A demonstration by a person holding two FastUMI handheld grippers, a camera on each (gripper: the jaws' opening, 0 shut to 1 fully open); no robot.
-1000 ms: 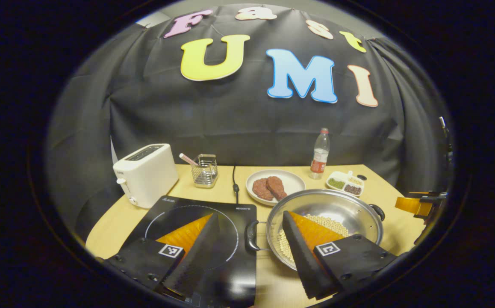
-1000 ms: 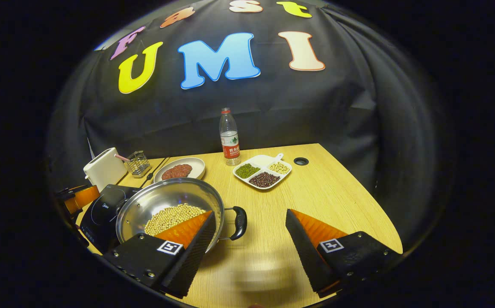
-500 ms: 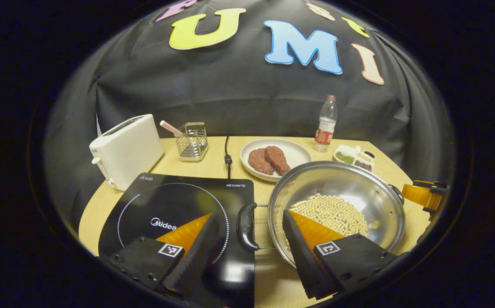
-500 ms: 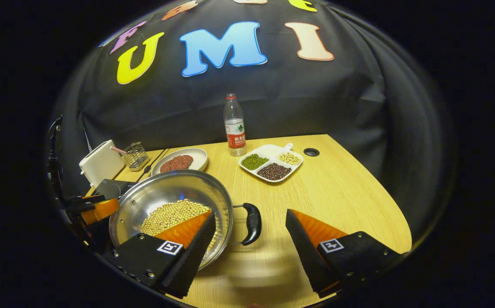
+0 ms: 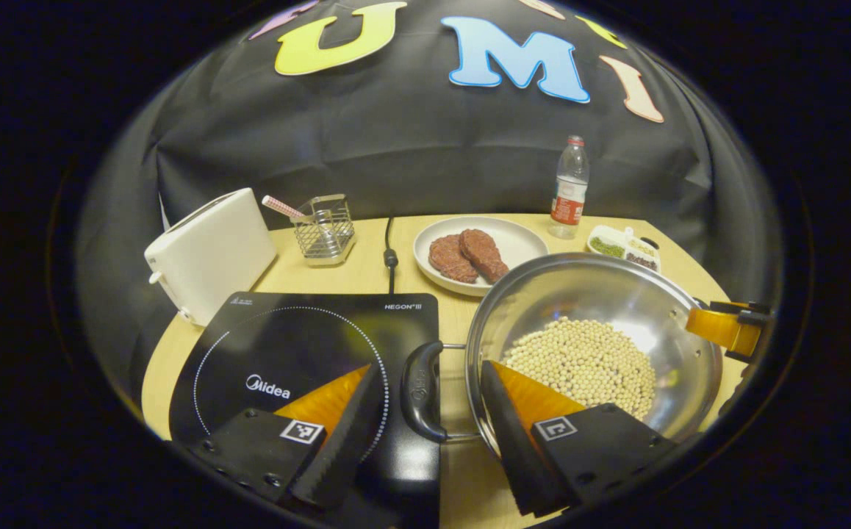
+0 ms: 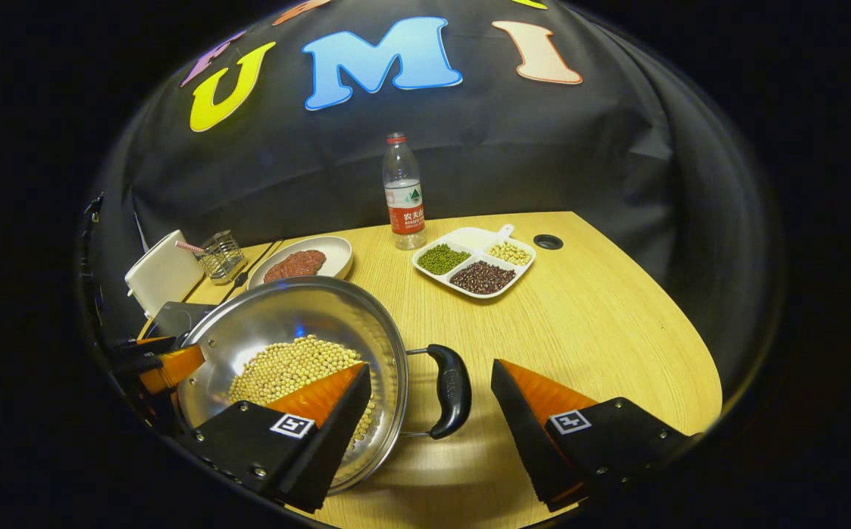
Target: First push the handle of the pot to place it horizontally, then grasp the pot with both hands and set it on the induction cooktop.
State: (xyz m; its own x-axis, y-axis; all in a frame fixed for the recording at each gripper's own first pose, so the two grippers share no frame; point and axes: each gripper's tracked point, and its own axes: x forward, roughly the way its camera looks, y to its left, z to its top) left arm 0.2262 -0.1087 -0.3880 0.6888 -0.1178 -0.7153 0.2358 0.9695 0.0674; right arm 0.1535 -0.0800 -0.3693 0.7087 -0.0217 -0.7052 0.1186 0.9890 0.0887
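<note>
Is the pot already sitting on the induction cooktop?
No, the pot rests on the wooden table beside the induction cooktop, with its handle just over the cooktop's edge.

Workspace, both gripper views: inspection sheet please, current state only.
Surface: light wooden table, round grommet hole.
Job's things: steel two-handled pot holding pale beans, beside black induction cooktop, not on it.
Clutter: white toaster, wire basket, plate of meat patties, plastic water bottle, white divided dish of beans.
Grippers: left gripper open, fingers astride left pot handle; right gripper open, astride right pot handle.
Cables: black cord behind cooktop.
Surroundings: black cloth wall.
</note>
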